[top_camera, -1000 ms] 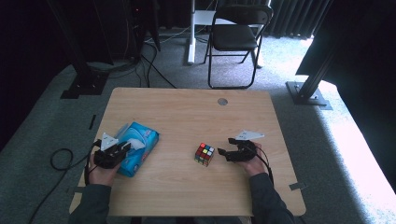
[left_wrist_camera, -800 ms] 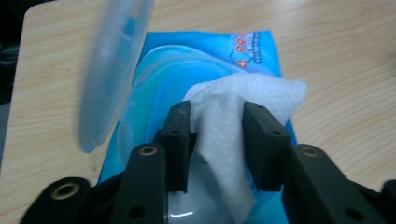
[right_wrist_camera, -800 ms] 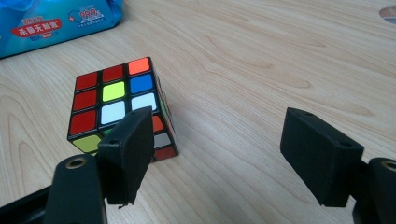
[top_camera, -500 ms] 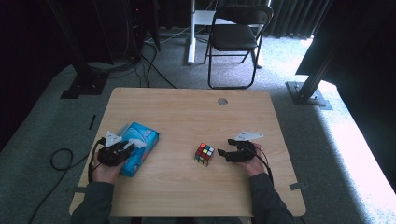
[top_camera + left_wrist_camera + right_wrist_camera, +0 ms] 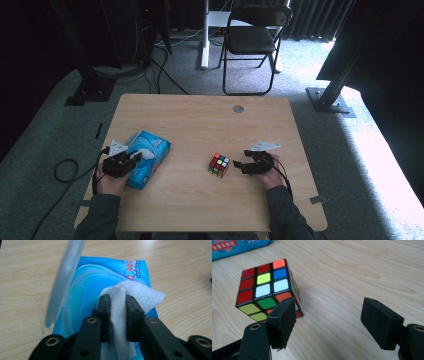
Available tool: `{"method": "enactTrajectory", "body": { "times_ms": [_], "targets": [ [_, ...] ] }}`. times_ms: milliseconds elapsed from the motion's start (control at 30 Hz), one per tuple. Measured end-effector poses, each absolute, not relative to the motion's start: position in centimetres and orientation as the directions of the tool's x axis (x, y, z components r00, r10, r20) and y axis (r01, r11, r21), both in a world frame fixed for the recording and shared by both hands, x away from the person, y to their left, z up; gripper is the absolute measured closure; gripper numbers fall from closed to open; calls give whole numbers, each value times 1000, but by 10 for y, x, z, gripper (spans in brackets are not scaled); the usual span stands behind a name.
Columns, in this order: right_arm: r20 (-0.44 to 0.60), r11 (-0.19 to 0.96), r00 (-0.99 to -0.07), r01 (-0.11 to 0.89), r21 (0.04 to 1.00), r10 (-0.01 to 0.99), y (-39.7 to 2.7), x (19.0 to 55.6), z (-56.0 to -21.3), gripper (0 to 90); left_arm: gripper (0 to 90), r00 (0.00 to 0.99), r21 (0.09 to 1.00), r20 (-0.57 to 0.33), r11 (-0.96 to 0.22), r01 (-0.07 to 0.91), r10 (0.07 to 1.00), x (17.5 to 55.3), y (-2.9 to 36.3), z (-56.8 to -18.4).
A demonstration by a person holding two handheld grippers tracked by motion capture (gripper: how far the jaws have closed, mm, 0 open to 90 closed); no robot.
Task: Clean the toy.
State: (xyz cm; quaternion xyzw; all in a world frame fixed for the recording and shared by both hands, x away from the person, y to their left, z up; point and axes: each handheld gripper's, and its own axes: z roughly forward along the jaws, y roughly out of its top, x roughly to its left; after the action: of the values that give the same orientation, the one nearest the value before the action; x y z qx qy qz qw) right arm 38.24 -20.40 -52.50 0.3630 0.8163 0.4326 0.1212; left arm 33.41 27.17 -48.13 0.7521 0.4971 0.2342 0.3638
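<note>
Pinching the white wipe (image 5: pixel 117 307) between its pads, the left claw (image 5: pixel 117 301) has just been closing above the blue pack (image 5: pixel 82 302).

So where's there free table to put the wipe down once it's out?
Bare wood lies between the wipes pack and the cube, and across the far half up to the round hole. It's tighter near the right gripper, beside the cube.

Grey carpet (image 5: pixel 60 125), folding chair (image 5: pixel 252 37), sunlit floor patch (image 5: pixel 380 150)

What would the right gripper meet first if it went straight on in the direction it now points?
Probably the cube. The right gripper points at it across bare table; in its own view the cube sits slightly left of the open jaws, so perhaps only a graze.
</note>
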Motion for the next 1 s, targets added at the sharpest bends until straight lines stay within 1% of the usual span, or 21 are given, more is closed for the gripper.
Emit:
{"method": "enactTrajectory", "body": {
  "times_ms": [233,433,833,1000],
  "targets": [
    [104,390,-716,490,780,691,-199,382,-530,290,867,390,776,11,-254,577,921,336,270,-481],
    [99,402,-713,499,768,694,-199,384,-534,290,876,394,782,24,-263,565,919,335,268,-478],
    [79,443,-723,502,743,686,-194,383,-542,289,880,416,813,-4,-239,531,910,331,269,-469],
    [76,451,-723,505,736,686,-193,383,-543,289,880,426,823,0,-242,514,905,330,266,-463]
  ]
}}
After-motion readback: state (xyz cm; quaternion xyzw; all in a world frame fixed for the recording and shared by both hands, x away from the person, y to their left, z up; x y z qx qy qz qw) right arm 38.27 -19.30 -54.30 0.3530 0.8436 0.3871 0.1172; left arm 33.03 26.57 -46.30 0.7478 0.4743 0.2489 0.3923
